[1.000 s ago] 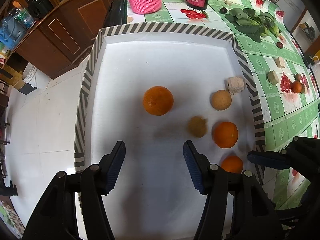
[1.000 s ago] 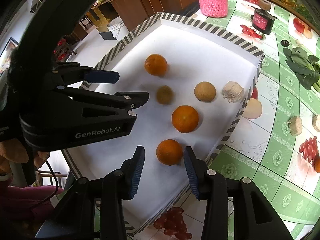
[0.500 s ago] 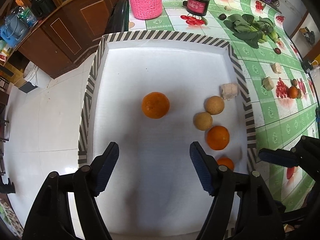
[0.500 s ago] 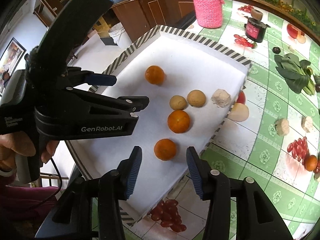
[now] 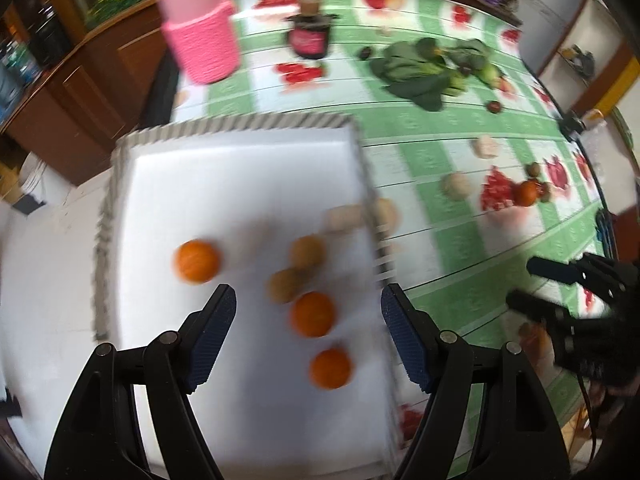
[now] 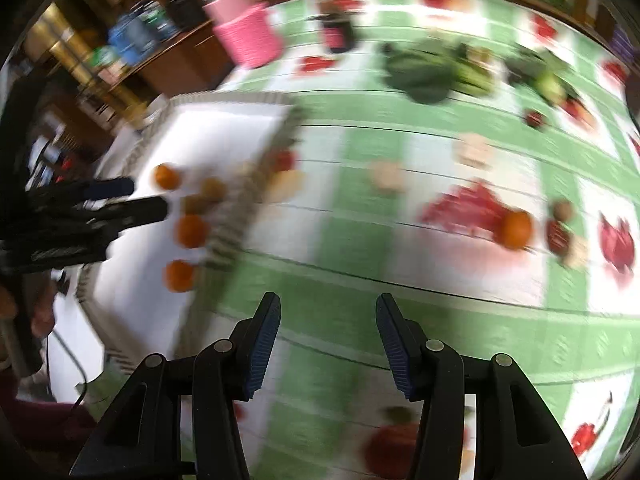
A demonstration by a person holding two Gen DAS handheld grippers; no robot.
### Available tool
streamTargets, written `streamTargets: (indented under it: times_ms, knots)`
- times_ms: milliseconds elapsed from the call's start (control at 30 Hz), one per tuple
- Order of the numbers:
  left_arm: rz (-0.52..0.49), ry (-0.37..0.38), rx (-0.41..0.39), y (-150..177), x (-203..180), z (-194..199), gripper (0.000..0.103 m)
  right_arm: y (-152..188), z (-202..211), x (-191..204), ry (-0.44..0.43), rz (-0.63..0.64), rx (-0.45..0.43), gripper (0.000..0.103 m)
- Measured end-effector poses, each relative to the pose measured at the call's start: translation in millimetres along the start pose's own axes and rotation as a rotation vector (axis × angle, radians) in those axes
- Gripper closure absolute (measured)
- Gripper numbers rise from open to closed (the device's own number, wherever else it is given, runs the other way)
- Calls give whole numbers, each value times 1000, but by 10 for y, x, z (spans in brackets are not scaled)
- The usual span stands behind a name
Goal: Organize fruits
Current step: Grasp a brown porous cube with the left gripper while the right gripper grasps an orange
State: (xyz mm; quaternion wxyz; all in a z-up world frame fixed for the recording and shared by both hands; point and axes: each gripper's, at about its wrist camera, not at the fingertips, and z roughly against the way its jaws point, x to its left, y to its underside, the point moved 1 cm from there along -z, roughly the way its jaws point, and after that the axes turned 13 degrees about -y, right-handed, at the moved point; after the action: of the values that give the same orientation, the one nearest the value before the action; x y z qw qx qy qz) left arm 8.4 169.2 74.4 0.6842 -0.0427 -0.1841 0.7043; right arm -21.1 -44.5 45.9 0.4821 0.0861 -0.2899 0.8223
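A white tray [image 5: 240,184] with a striped rim holds three oranges [image 5: 197,261] [image 5: 312,314] [image 5: 330,368] and two brown round fruits [image 5: 306,252] [image 5: 285,285] that touch each other. My left gripper [image 5: 308,300] hangs open above the tray's near half, with nothing between its pads. My right gripper [image 6: 328,308] is open and empty over the green patterned tablecloth, to the right of the tray [image 6: 240,98]. Another small orange [image 6: 516,230] lies on the cloth ahead and to the right of it. Both views are motion-blurred.
On the cloth beyond the tray stand a pink knitted container [image 5: 200,48] and a dark jar [image 5: 310,38], with leafy greens [image 5: 420,68] further right. Pale chunks [image 5: 456,186] and small dark fruits are scattered on the right. Wooden cabinets stand left of the table.
My right gripper has swung right, off the tray and out over the tablecloth. My left gripper has drawn back and its jaws stand wider. One brown fruit has rolled against the other.
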Motion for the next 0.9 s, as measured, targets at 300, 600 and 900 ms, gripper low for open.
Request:
streamTargets:
  times_ms: [300, 600, 900]
  knots:
    - [-126, 47, -21, -334, -831, -72, 28, -46, 245, -962, 68, -188, -98, 51]
    - [-180, 36, -17, -631, -1302, -311, 28, -273, 165, -1241, 64, -203, -142, 51]
    - [-186, 8, -14, -744, -1426, -529, 28, -382, 0, -1268, 71, -150, -108, 66]
